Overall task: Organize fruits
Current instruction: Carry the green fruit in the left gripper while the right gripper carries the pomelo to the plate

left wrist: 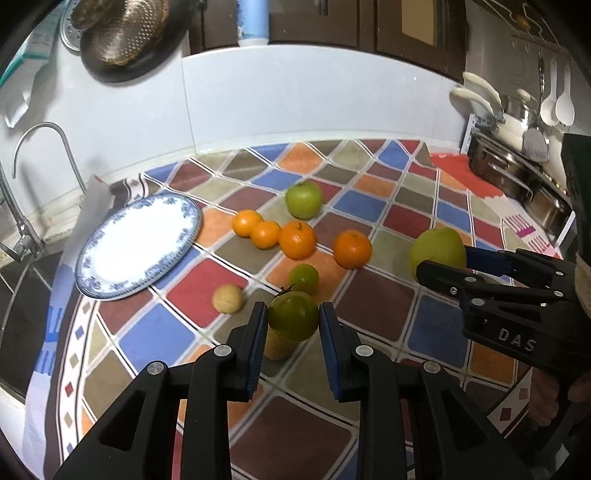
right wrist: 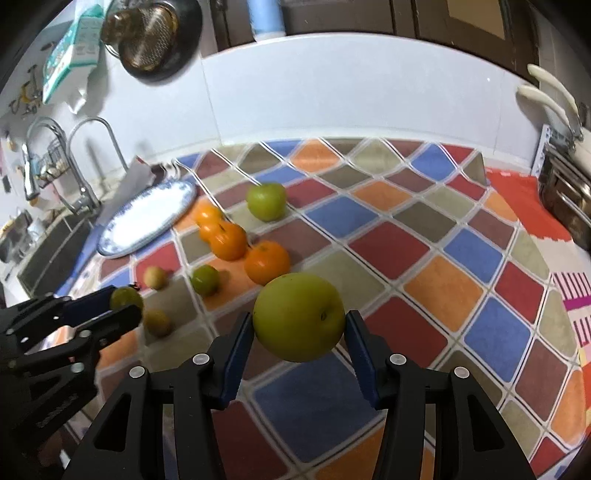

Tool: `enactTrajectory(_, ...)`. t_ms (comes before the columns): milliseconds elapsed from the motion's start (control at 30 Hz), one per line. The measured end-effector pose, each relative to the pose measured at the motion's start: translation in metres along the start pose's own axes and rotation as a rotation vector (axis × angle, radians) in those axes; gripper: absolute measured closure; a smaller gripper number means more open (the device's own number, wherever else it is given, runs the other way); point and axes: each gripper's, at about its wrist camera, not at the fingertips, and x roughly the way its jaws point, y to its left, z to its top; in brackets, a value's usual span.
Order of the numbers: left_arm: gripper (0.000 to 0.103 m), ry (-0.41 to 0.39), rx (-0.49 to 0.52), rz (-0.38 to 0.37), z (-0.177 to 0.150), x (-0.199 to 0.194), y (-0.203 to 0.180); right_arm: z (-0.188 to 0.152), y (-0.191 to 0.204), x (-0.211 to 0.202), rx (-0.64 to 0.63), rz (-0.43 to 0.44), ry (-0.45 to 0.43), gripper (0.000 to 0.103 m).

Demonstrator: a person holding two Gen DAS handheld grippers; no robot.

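My left gripper (left wrist: 293, 314) is shut on a green tomato (left wrist: 293, 315) and holds it above the checkered cloth; it also shows in the right wrist view (right wrist: 125, 306). My right gripper (right wrist: 299, 325) is shut on a large green apple (right wrist: 299, 317), seen from the left wrist too (left wrist: 437, 251). On the cloth lie several oranges (left wrist: 297, 239), another green apple (left wrist: 303, 199), a small green fruit (left wrist: 303, 278) and a pale yellow fruit (left wrist: 228, 298). A yellow fruit (left wrist: 279, 347) lies under the left gripper. A blue-rimmed white plate (left wrist: 92, 266) lies empty at the left.
A sink with taps (left wrist: 22, 229) lies left of the plate. A white tiled wall (left wrist: 314, 103) runs behind the counter. A metal rack with utensils (left wrist: 517, 177) stands at the right. A colander in a dark pan (left wrist: 122, 33) hangs at the upper left.
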Motion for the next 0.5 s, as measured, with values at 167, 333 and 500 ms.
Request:
enactTrajectory(167,0.074,-0.042,-0.005,0.015,0.01,-0.013,0.019,0.017,0.022,-0.012,-0.019,0.029,-0.049,0.051)
enactTrajectory(333,0.074,-0.086,-0.015,0.038,0.02,-0.024,0.044,0.035,0.047,-0.018,-0.04,0.051,-0.096,0.051)
enactTrajectory(500,0.074,-0.127,-0.026,0.061,0.031,-0.032,0.069,0.053,0.075,-0.018,-0.058,0.084,-0.134,0.051)
